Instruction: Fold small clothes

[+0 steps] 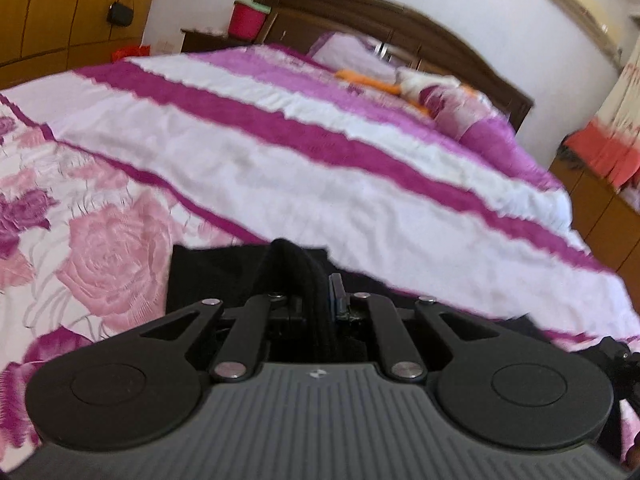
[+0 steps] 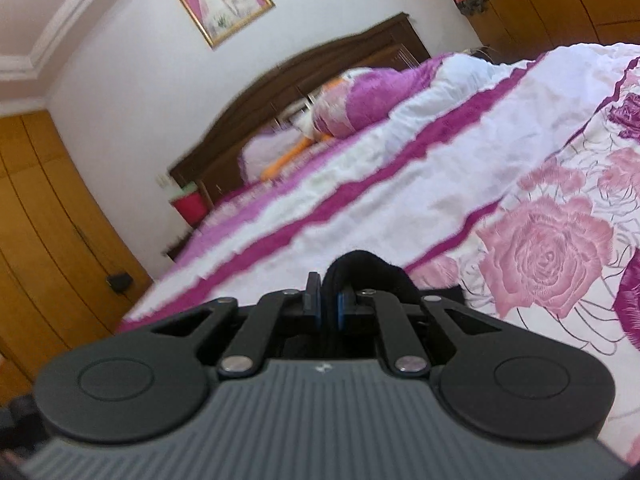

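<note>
A black knit garment [image 1: 224, 272] lies low over the bed's floral quilt, just ahead of my left gripper [image 1: 318, 300]. That gripper is shut on a bunched ribbed edge of it, which runs back between the fingers. In the right wrist view my right gripper [image 2: 329, 300] is shut on another bunched edge of the black garment [image 2: 368, 266], which humps up over the blue-padded fingers. Most of the garment is hidden under both gripper bodies.
The bed [image 1: 280, 160] carries a quilt with white and magenta stripes and pink roses. Pillows [image 1: 440, 96] and an orange item lie by the dark wooden headboard [image 1: 360, 16]. A wooden wardrobe [image 2: 48, 220] and a red bin [image 1: 246, 20] stand beside the bed.
</note>
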Demonstrator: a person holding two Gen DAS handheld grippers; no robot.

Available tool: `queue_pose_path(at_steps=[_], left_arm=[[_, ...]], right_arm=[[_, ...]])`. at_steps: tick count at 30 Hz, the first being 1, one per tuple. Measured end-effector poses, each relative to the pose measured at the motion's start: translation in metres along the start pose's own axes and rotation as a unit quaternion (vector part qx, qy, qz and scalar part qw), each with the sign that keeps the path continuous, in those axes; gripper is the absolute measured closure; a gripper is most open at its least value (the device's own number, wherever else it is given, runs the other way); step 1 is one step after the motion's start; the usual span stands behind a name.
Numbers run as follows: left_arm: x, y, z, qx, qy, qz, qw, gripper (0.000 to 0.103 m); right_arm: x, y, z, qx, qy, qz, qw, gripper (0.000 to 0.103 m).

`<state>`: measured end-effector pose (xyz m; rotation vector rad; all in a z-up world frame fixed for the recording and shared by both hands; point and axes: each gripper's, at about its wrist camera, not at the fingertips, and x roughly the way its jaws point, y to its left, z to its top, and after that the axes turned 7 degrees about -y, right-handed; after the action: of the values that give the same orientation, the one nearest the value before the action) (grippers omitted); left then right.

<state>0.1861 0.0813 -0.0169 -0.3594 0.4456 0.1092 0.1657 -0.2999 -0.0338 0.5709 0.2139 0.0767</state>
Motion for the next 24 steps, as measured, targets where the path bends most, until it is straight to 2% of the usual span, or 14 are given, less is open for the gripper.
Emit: queue_pose_path(at_steps=[3,6,12,15,20,24], left_arm=[[0.021,0.008,-0.012,0.013,0.024,0.012,0.9996,0.091],[0.027,0.011,-0.02,0.029,0.025,0.005,0.9992,0.091],[0.017,0.012,-0.019,0.049,0.024,-0.011,0.9984,0.083],[0.006,0.015,-0.017,0.05,0.025,-0.005,0.9984,0.078],[-0.018,0.019,-0.012,0.04,0.021,-0.002,0.999,0.07],[-0.038,0.021,-0.01,0.043,0.014,0.003,0.999,0.063]], right_arm=[[0.017,-0.008,-0.014,-0.017,0.023,-0.028,0.999,0.092],[0.028,-0.022,-0.024,-0.002,0.051,-0.035,0.998,0.091],[0.027,-0.029,-0.027,0.018,0.059,-0.029,0.998,0.092],[0.022,-0.024,-0.024,0.014,0.07,-0.036,0.997,0.091],[0.007,-0.021,-0.017,0.024,0.08,-0.042,0.996,0.075],[-0.01,-0.023,-0.011,0.04,0.083,-0.042,0.995,0.072]])
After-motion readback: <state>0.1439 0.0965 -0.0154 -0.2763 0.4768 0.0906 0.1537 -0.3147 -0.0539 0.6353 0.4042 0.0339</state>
